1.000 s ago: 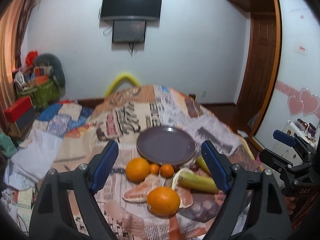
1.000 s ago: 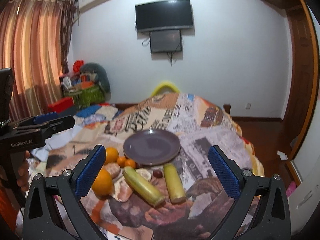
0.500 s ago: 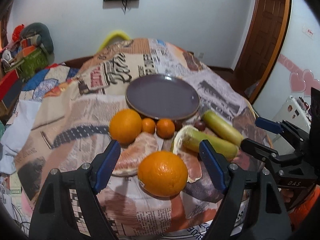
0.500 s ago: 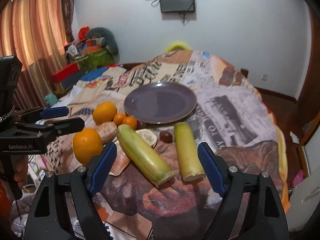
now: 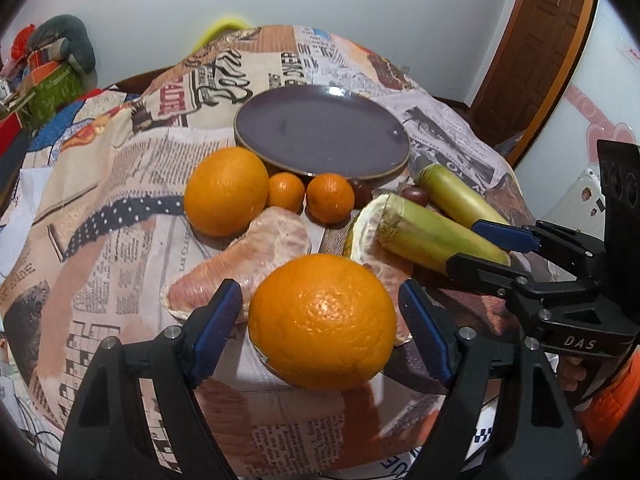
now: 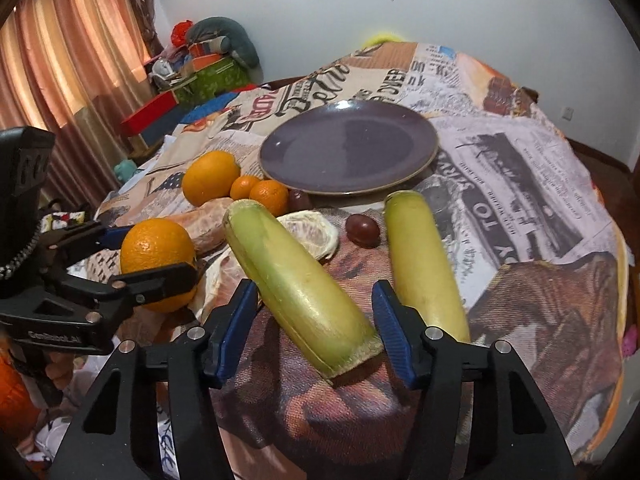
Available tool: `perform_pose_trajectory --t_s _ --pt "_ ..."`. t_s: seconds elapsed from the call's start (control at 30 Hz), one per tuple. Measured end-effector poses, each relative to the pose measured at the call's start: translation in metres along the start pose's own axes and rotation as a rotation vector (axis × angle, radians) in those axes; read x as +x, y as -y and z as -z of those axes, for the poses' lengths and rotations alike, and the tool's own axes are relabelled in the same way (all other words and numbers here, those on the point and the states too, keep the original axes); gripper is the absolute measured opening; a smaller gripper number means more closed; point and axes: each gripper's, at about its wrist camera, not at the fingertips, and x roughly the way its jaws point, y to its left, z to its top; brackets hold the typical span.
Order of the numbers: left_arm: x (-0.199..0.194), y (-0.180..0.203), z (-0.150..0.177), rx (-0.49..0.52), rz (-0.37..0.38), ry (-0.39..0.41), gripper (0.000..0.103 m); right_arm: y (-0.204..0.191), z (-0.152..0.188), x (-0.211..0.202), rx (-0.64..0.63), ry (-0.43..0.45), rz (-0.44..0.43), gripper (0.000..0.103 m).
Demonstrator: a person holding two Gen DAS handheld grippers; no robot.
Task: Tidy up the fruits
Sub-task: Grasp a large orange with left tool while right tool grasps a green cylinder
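A large orange (image 5: 322,320) lies on the cloth between the fingers of my left gripper (image 5: 320,332), which is open with narrow gaps on both sides. The same left gripper (image 6: 152,254) shows in the right wrist view, straddling that orange (image 6: 156,248). My right gripper (image 6: 316,332) is closing around the near end of a yellow-green stalk (image 6: 304,284); its pads are not pressing on it. From the left wrist view, the right gripper (image 5: 480,252) straddles that stalk (image 5: 432,236). The purple plate (image 5: 248,136) (image 6: 424,160) behind the fruit holds nothing.
A second orange (image 5: 226,190), two mandarins (image 5: 286,192) (image 5: 330,198), peeled pomelo pieces (image 5: 248,256), dark small fruit (image 6: 362,230) and another stalk (image 6: 420,256) lie before the plate. The newspaper-print cloth (image 6: 520,184) drops off at the table's edges. Boxes (image 6: 200,76) are piled by the curtain.
Both grippers came down and tipped toward the fruit. The orange now sits between the left fingers. The right jaws narrowed around the stalk's end.
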Motion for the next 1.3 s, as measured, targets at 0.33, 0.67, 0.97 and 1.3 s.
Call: perform_pose_trajectory --t_s 0.33,0.67,0.97,1.3 --pt "0.0 0.003 0.005 0.017 -0.016 0.005 0.078 -0.009 0.004 0.0 -0.07 -0.017 0.06 0.047" --pt "-0.003 0.001 0.01 0.027 -0.014 0.023 0.068 -0.005 -0.004 0.008 -0.057 -0.068 0.032 0.048" --pt "-0.006 -0.006 0.002 -0.007 0.036 0.015 0.067 -0.013 -0.016 0.029 -0.062 -0.058 0.015 0.044" --pt "-0.018 -0.004 -0.003 -0.013 0.033 0.044 0.067 -0.014 -0.011 0.014 -0.032 -0.019 -0.016 0.036"
